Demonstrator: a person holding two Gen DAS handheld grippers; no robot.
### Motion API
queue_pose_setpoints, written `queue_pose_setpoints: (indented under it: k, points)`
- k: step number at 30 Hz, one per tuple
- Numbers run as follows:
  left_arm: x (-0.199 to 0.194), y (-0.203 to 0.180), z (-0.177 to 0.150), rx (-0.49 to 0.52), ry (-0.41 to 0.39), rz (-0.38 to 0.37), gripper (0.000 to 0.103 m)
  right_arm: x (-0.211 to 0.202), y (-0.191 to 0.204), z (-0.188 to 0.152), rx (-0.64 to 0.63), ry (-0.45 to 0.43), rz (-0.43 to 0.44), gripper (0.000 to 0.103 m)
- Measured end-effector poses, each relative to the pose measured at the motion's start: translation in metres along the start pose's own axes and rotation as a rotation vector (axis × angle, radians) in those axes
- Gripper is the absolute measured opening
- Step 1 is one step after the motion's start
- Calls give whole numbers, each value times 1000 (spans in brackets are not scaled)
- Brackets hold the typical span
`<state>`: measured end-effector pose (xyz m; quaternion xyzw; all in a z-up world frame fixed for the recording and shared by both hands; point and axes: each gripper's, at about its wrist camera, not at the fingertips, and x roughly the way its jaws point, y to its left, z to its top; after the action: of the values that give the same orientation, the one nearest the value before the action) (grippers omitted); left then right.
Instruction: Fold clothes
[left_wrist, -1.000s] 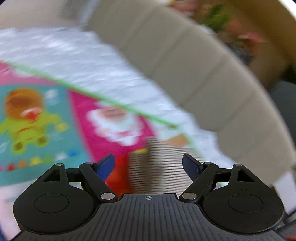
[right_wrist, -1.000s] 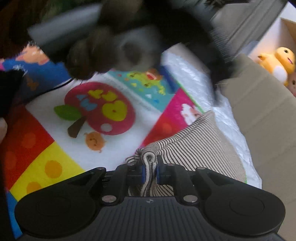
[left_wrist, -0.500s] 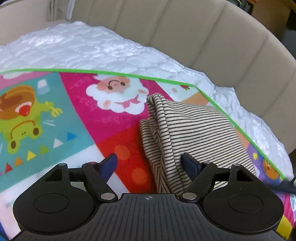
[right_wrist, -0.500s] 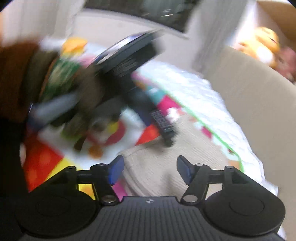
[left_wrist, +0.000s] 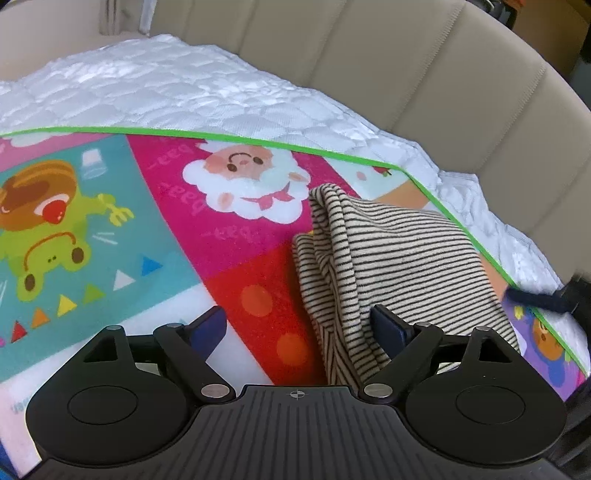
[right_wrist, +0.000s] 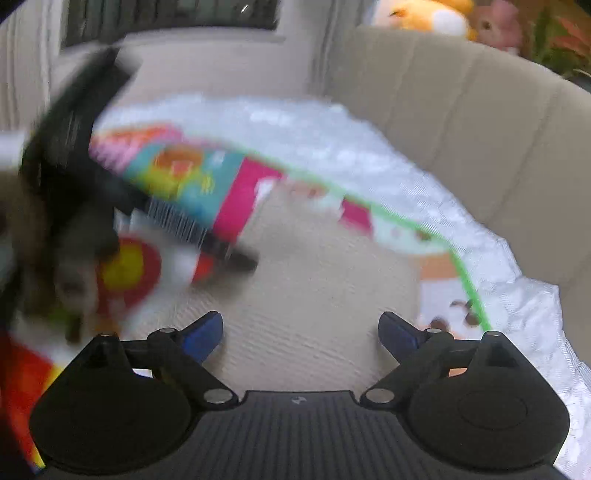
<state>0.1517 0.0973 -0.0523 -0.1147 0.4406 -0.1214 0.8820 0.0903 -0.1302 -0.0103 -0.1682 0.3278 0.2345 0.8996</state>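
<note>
Beige padded upholstery (left_wrist: 424, 74) is seen curving behind a white quilted cover (left_wrist: 184, 85), over which a bright children's play mat (left_wrist: 166, 236) with a green edge is spread. On the mat a sheep, a frog and coloured triangles are printed. A striped garment (left_wrist: 399, 251), cream with thin dark lines, is laid bunched and folded on the mat near its green-edged corner, partly over the pink and red panels.

The left gripper (left_wrist: 299, 325) is held low over the near end of the garment, its jaws spread wide. They have just been opened a little further. The garment's folded edge lies between the blue pads, the right pad resting against the cloth, but nothing is clamped.

In the right wrist view, which is blurred, the right gripper (right_wrist: 300, 330) is seen with its jaws wide apart above the pale mass of the garment (right_wrist: 314, 280). These jaws have just been opened from a nearly closed state, and no cloth is gripped by them. The other gripper's dark body (right_wrist: 85, 147) is seen as a smear at the left of that view. Soft toys (right_wrist: 424, 14) are set beyond the upholstered back.
</note>
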Motion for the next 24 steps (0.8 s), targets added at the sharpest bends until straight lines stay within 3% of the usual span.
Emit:
queue_pose_setpoints:
  k: [2, 4, 5, 6, 12, 17, 24]
  points:
    - [0, -1, 0, 2, 1, 1, 90, -8, -10, 16, 52, -43, 10, 90]
    - [-1, -1, 0, 6, 0, 5, 90, 7, -9, 37, 74, -35, 32, 68]
    - [-1, -1, 0, 7, 0, 6, 91, 18, -8, 46, 81, -21, 44, 51]
    - [-1, -1, 0, 7, -1, 7, 91, 29, -7, 56, 87, -7, 55, 45]
    - [0, 5, 0, 5, -4, 19, 92, 114, -29, 61, 81, 202, -22, 46]
    - [1, 11, 2, -4, -3, 23, 95, 127, 8, 61, -8, 191, -104, 49]
    - [1, 11, 2, -3, -2, 24, 95, 114, 19, 63, 16, 178, -112, 53]
